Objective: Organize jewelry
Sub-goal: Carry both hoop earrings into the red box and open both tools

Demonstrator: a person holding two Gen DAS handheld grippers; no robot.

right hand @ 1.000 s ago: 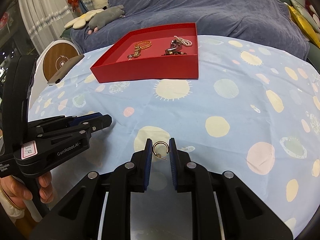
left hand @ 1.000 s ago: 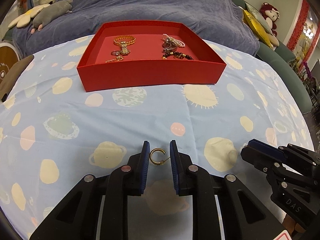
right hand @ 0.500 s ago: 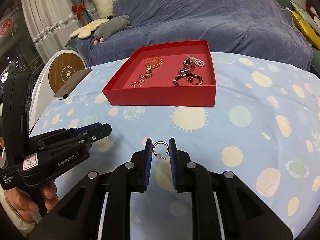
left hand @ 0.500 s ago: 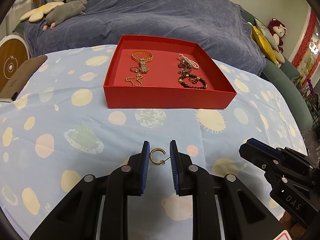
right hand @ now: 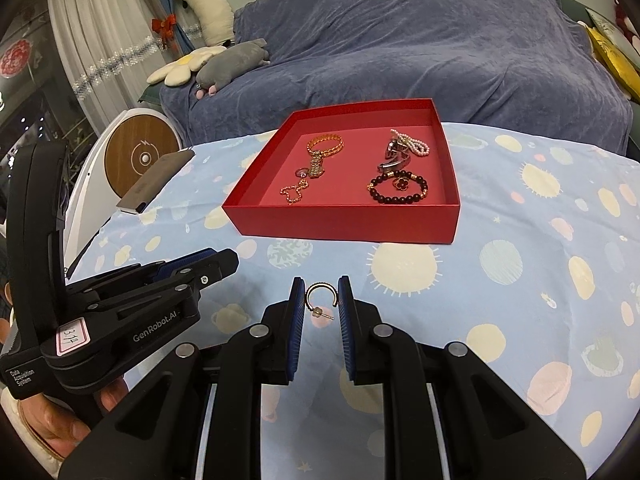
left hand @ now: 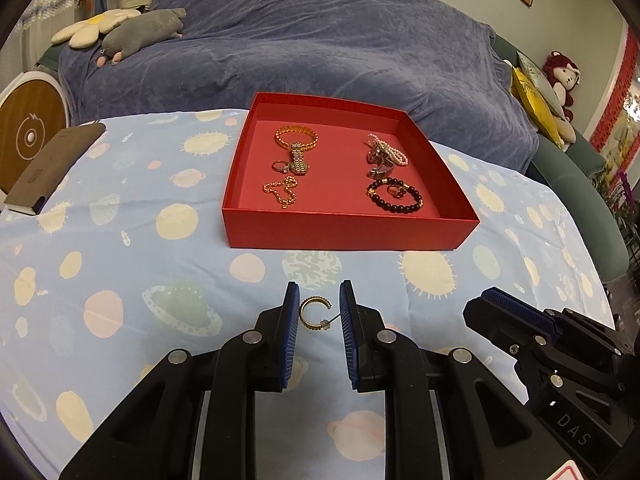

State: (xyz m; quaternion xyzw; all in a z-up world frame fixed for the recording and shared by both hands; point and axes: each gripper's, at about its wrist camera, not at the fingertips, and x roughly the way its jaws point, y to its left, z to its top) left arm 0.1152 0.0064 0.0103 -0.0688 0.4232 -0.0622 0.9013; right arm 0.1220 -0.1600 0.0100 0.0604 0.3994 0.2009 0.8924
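A red tray [left hand: 344,236] [right hand: 340,224] sits on the blue planet-print cloth ahead of both grippers. It holds gold bracelets on the left and a pearl strand, a silver piece and a dark bead bracelet [left hand: 394,197] on the right. My left gripper [left hand: 319,314] is shut on a gold hoop earring [left hand: 312,312], held above the cloth short of the tray. My right gripper [right hand: 320,302] is shut on a second gold hoop earring [right hand: 318,300] at about the same distance. Each gripper shows at the side of the other's view.
A dark flat case [left hand: 52,168] lies at the cloth's left edge beside a round wooden-faced device [right hand: 140,158]. A blue-covered sofa [left hand: 320,52] with plush toys stands behind the table.
Both grippers have risen and tilted, each still holding its earring, so the tray's inside now shows more fully and sits farther down in both views.
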